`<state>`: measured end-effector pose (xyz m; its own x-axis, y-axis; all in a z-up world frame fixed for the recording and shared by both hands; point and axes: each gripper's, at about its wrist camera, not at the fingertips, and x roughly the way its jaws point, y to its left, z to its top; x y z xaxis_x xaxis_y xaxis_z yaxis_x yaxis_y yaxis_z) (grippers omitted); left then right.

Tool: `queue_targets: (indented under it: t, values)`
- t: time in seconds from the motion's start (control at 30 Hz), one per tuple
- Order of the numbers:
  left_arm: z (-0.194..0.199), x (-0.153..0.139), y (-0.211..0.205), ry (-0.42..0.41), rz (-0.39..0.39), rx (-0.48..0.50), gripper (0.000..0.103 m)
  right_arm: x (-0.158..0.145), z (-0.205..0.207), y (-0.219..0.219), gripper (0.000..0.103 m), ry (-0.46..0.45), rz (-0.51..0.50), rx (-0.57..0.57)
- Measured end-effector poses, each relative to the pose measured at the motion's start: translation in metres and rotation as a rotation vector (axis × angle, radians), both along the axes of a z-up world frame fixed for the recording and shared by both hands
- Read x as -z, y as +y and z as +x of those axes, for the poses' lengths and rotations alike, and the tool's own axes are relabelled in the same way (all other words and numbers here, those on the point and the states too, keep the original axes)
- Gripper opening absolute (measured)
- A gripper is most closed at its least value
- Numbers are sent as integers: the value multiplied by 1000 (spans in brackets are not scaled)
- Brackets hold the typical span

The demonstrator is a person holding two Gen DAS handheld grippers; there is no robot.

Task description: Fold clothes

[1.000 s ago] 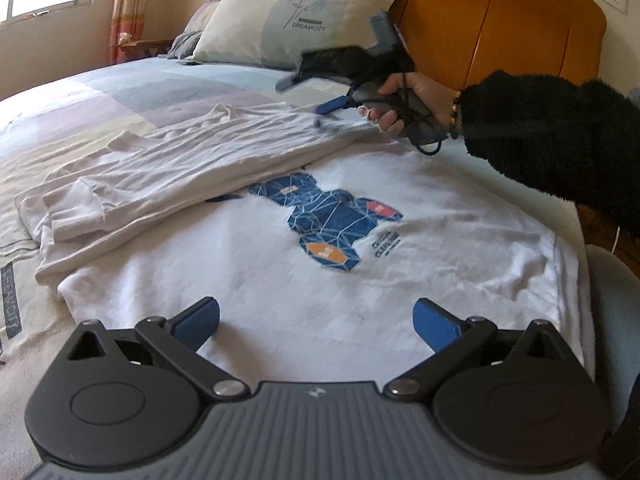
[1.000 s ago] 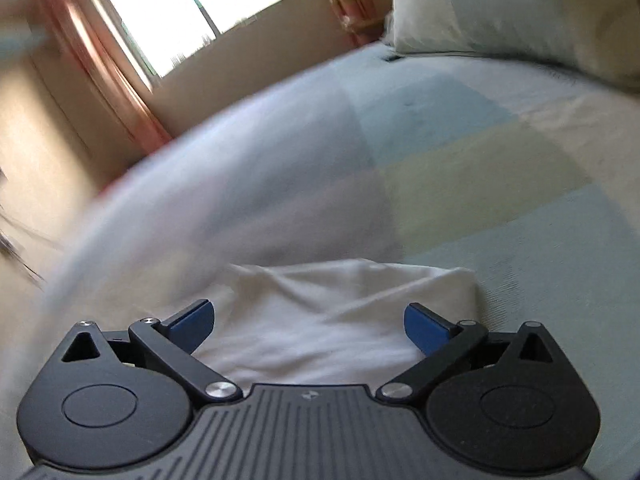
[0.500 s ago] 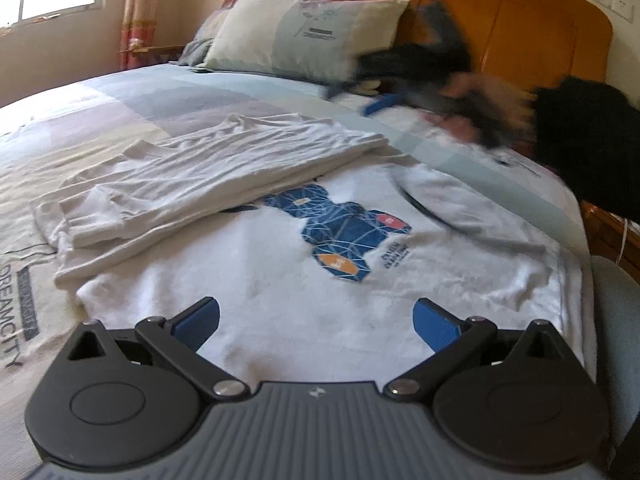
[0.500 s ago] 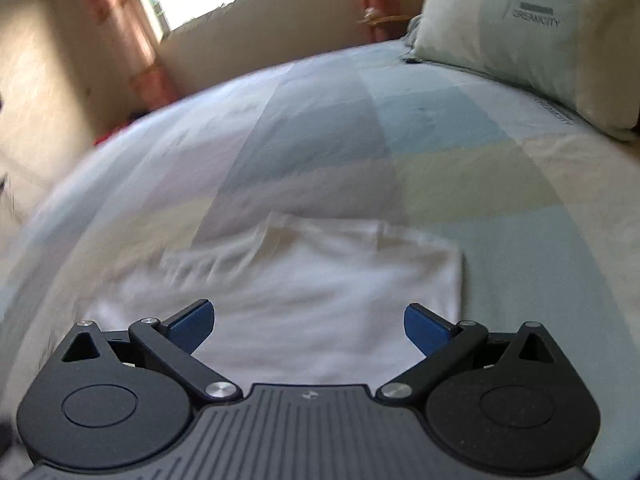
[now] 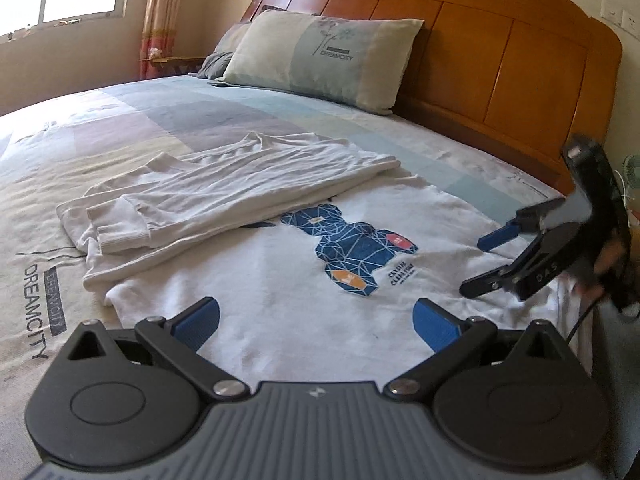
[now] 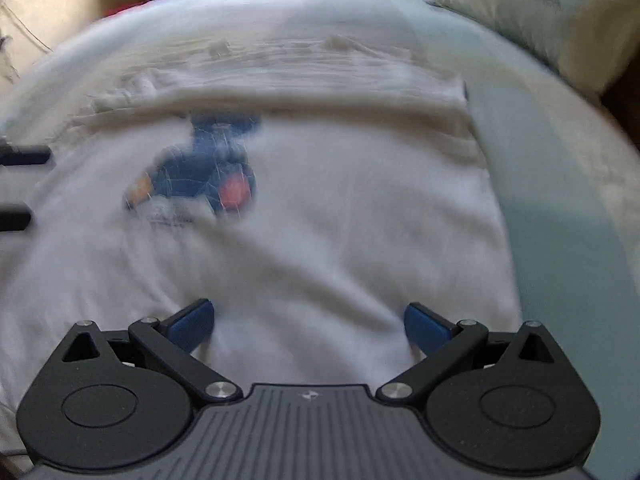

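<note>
Moved: my right gripper (image 5: 486, 262) came from the pillow (image 5: 324, 62) end to the shirt's (image 5: 280, 312) near edge | both grippers wide open, holding nothing | left gripper (image 5: 316, 322) over shirt | shirt flat on bed (image 5: 168, 120), far side folded in

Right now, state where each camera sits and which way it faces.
Left wrist: on the left gripper, facing the wooden headboard across the white bear-print sweatshirt; right gripper visible.
Right wrist: on the right gripper, blurred, facing across the bed; left fingers at edge.
Shared: sweatshirt, green pillow.
</note>
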<state>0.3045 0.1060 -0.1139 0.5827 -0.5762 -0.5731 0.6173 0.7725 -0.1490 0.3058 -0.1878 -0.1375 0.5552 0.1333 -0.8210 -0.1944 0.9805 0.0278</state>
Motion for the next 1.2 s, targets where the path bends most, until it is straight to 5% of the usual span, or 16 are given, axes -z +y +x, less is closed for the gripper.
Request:
queue_targets:
  t: [0.43, 0.57, 0.93, 1.2]
  values:
    - [-10, 1, -11, -5, 37, 17, 102, -5, -37, -5, 103, 2, 14, 46]
    - [-12, -2, -13, -14, 38, 19, 102, -18, -80, -2, 103, -85, 61, 27]
    - [-4, -5, -16, -12, 54, -83, 102, 8, -115, 23, 103, -156, 30, 19]
    - [21, -14, -13, 27, -68, -198, 102, 14, -122, 29, 103, -210, 19, 68]
